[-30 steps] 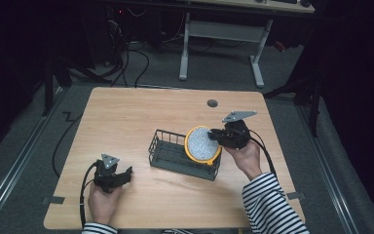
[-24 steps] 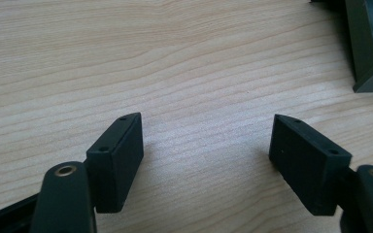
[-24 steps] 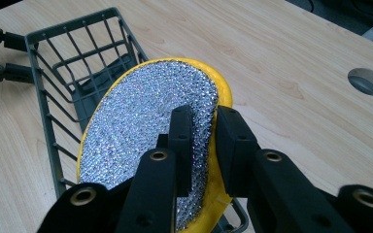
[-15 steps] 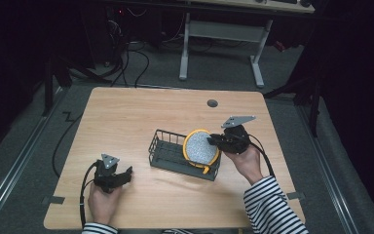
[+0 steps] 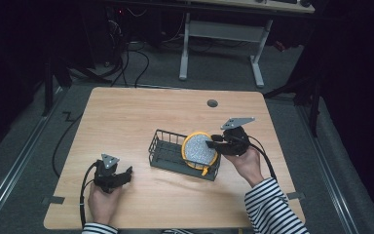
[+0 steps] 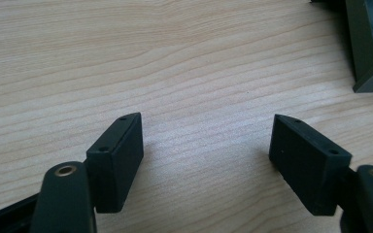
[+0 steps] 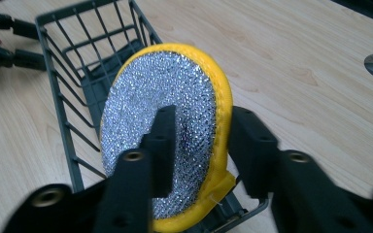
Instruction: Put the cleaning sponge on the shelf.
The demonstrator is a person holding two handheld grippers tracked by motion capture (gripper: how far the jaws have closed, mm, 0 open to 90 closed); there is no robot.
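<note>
Right gripper [image 5: 217, 141] clamped on sponge [image 5: 199, 150] at basket's [image 5: 165, 153] three o'clock end — left gripper [image 5: 122, 174] at eight o'clock, jaws apart.

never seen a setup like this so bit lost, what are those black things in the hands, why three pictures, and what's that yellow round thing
No robot here: a person sits at a wooden table and holds a hand-operated gripper in each hand, each with two black jaws.

The high view comes from a fixed camera above, looking down on the table. The two other pictures come from small cameras riding on the grippers, looking along their jaws.

On the table stands a dark wire basket. The right gripper is shut on a round scouring pad, silvery mesh with a yellow rim, holding it on edge at the basket's right end; its jaws pinch the pad from both faces.

The left gripper is open with nothing between its jaws, low over the bare wood near the person's side of the table.

A small round hole sits near the table's far edge.
</note>
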